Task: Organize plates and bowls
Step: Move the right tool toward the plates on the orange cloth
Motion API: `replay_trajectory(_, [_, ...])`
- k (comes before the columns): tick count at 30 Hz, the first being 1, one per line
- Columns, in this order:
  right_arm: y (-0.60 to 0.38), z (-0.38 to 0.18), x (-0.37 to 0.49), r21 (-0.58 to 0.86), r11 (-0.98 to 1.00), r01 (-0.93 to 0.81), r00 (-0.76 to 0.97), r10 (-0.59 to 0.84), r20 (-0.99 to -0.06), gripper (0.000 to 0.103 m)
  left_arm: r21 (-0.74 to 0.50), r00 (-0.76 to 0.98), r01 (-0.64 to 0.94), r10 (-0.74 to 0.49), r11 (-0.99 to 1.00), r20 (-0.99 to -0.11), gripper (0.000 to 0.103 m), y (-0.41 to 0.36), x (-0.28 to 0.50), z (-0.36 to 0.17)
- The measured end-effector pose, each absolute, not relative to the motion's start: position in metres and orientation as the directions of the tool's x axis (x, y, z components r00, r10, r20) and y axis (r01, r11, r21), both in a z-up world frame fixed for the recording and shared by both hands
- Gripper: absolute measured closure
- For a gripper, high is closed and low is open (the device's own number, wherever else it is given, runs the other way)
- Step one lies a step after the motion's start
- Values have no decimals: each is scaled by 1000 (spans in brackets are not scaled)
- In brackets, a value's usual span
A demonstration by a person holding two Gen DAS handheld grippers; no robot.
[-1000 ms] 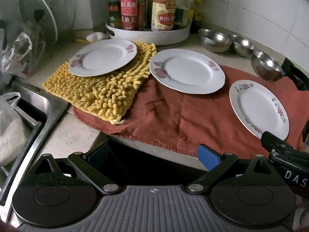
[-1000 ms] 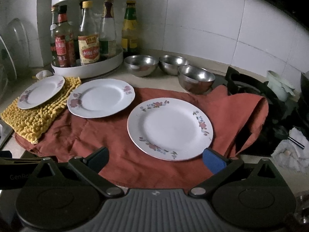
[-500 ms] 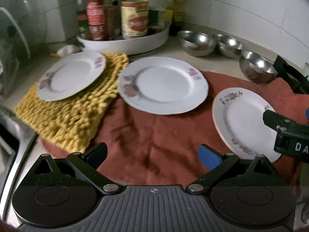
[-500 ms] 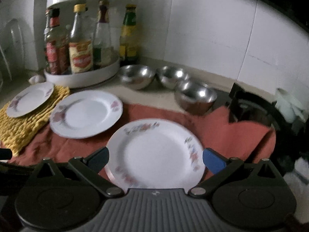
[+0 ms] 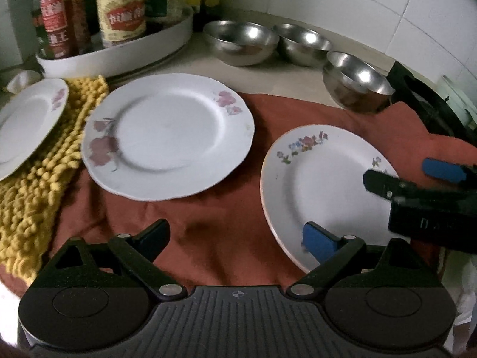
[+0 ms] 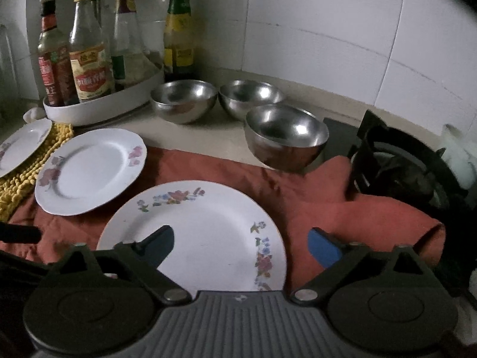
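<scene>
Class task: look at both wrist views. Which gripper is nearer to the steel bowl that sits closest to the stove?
The right gripper. It hangs open over the small-flowered plate, directly in front of that steel bowl. The left gripper hangs open over the red cloth, further left, between the two plates.

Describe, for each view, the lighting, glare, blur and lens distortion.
Left wrist view: dim, the middle plate and bottle labels smeared by motion blur, highlights on the steel bowls. Right wrist view: equally dim, fisheye bending the wall tile lines, dark vignette at corners.
</scene>
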State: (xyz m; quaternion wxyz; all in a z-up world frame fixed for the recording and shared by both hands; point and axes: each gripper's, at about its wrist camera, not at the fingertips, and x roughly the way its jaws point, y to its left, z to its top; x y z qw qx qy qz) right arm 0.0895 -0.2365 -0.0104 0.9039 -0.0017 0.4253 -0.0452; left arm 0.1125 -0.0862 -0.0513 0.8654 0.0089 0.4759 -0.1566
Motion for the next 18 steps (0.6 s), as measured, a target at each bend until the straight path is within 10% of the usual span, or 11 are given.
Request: replay_trajectory(18, [-273, -47, 126, 142, 988, 62, 512, 91, -854, 28, -147, 427, 304, -273, 941, -862, 4, -113, 144, -62])
